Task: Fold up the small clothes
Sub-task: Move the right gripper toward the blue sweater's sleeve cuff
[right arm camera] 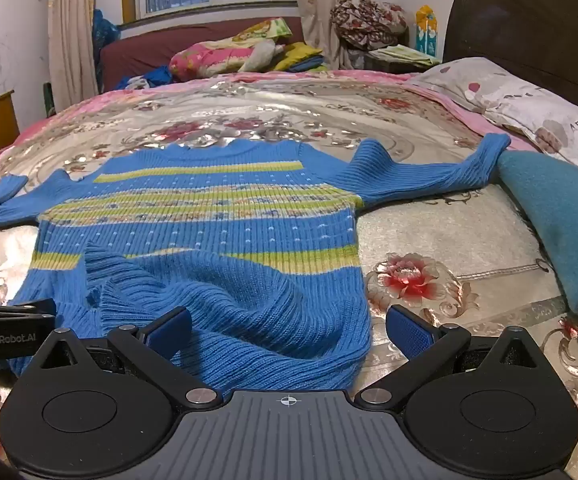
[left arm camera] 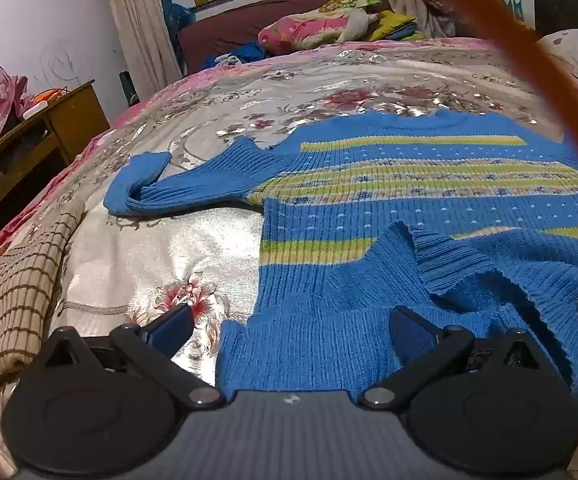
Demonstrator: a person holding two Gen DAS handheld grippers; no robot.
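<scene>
Left wrist view shows my left hand-held gripper (left arm camera: 289,328) with its two blue pads standing wide apart, nothing clamped between them. Under it lies the blue knitted sweater with yellow-green stripes (left arm camera: 429,184), spread on the bed with the shiny flowered cover (left arm camera: 217,128). One pad (left arm camera: 171,326) is over the bare cover, the other pad is over the lower edge of the sweater; whether it touches the wool I cannot tell. One sleeve (left arm camera: 157,190) stretches out to the left and bends at the cuff. A beige checked cloth (left arm camera: 13,300) lies at the left border of the bed, well apart from the sweater. A blurred orange strip (left arm camera: 569,92) crosses the right side of this picture; what it is I cannot tell.

From the right wrist view, my right hand-held gripper (right arm camera: 289,330) is also fully apart and holds nothing. Its left pad hangs over the hem of the sweater, its right pad (right arm camera: 409,332) over the cover just beside the hem. The hem here is rumpled, with a part turned up over the lower stripe. The other sleeve (right arm camera: 433,174) reaches toward a teal folded cloth (right arm camera: 561,224), and its cuff touches or nearly touches it. A pillow with dots (right arm camera: 529,108) lies near the dark headboard (right arm camera: 529,20).
</scene>
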